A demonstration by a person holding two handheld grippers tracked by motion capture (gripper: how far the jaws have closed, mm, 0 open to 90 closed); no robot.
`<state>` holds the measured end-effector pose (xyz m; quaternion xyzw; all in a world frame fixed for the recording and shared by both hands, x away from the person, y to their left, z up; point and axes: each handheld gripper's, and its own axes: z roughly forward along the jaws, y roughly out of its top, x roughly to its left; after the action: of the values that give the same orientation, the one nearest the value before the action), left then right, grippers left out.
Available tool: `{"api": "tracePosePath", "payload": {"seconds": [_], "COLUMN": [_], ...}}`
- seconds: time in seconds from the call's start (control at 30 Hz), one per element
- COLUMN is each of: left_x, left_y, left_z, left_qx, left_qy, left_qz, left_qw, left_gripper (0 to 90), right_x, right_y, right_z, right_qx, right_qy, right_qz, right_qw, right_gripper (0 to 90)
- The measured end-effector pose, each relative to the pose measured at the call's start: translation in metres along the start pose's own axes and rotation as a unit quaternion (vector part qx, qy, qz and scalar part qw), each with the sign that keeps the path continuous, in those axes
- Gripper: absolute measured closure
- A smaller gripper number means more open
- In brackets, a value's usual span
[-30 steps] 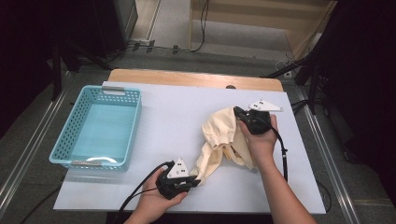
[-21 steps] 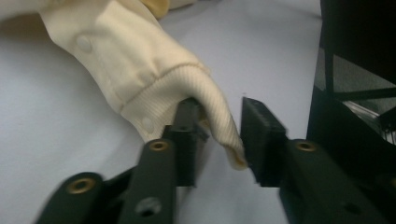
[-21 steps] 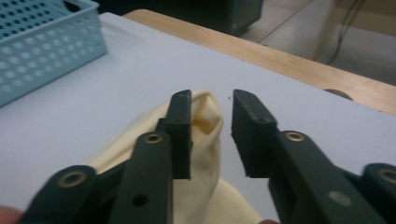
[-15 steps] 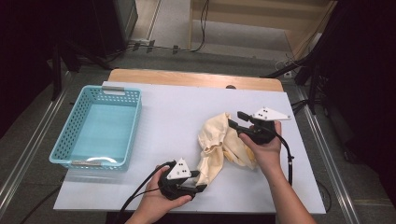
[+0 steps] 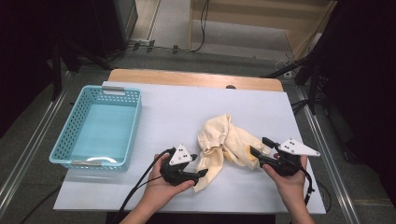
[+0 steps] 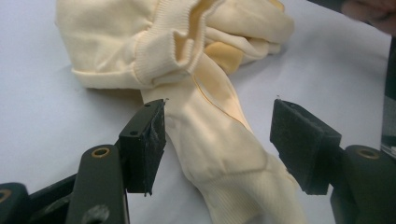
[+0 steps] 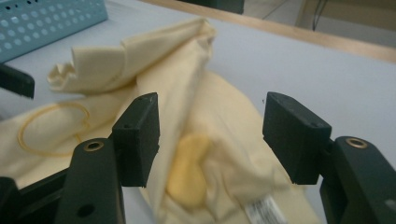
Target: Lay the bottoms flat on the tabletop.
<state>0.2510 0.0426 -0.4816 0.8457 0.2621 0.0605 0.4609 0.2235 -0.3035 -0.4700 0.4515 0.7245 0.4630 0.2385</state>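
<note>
Here, mid-worktop (image 5: 196,100): a crumpled cream garment (image 5: 223,142), soft knit with ribbed cuffs and hem, heaped just right of centre between two hand-held grippers. Left hand-held gripper (image 5: 201,173), low at the near edge, jaws just opened and standing about half apart, one ribbed sleeve end (image 6: 233,154) lying loose between the pads (image 6: 149,140) — touched by neither, not gripped. Right hand-held gripper (image 5: 259,148), at the heap's right flank, jaws likewise just opened to a middling gap, straddling a fold with a yellow patch (image 7: 189,175) and a white label (image 7: 261,210) below — nothing clamped there either.

Probably light, limp and quick to sag: no stiffness to lean on, no fragility to fear, but likely to trail, bunch and slip out of a shallow pinch. Best bites, at a guess: the thick ribbed cuff for the left, a doubled fold or seam near the label for the right — thicker cloth, firmer purchase.

Elsewhere, hard against soft: a turquoise plastic basket (image 5: 70,135) with perforated walls and metal handles, well apart at the left; smooth white board over a pale wooden edge (image 5: 196,78); matte black jaws, blocky and square-tipped.
</note>
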Motion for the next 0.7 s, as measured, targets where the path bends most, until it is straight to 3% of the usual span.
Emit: {"api": "tracePosePath", "payload": {"seconds": [0.1,0.23,0.4,0.57,0.7], "left_x": [0.004,0.008,0.009,0.01,0.007], "left_y": [0.001,-0.001,-0.003,-0.005,-0.005], "left_z": [0.006,0.013,0.017,0.019,0.018], "left_qx": [0.007,0.021,0.035,0.047,0.047], "left_qy": [0.01,0.009,0.014,0.007,0.0], "left_qz": [-0.001,-0.006,-0.009,-0.011,0.001], "left_qw": [0.9999,0.9997,0.9992,0.9988,0.9989], "left_gripper": [36.0,40.9,58.6,76.4,82.9], "right_x": [-0.005,-0.01,-0.01,-0.006,-0.003], "right_y": [-0.021,-0.047,-0.059,-0.058,-0.057], "right_z": [-0.008,-0.01,-0.005,0.001,0.003], "right_qx": [0.003,0.028,0.053,0.074,0.078], "right_qy": [-0.008,-0.016,-0.024,-0.041,-0.037], "right_qz": [0.025,0.053,0.064,0.056,0.043], "right_qw": [0.9997,0.9981,0.9962,0.9949,0.9953], "right_gripper": [34.8,33.0,33.7,47.2,69.5]}}
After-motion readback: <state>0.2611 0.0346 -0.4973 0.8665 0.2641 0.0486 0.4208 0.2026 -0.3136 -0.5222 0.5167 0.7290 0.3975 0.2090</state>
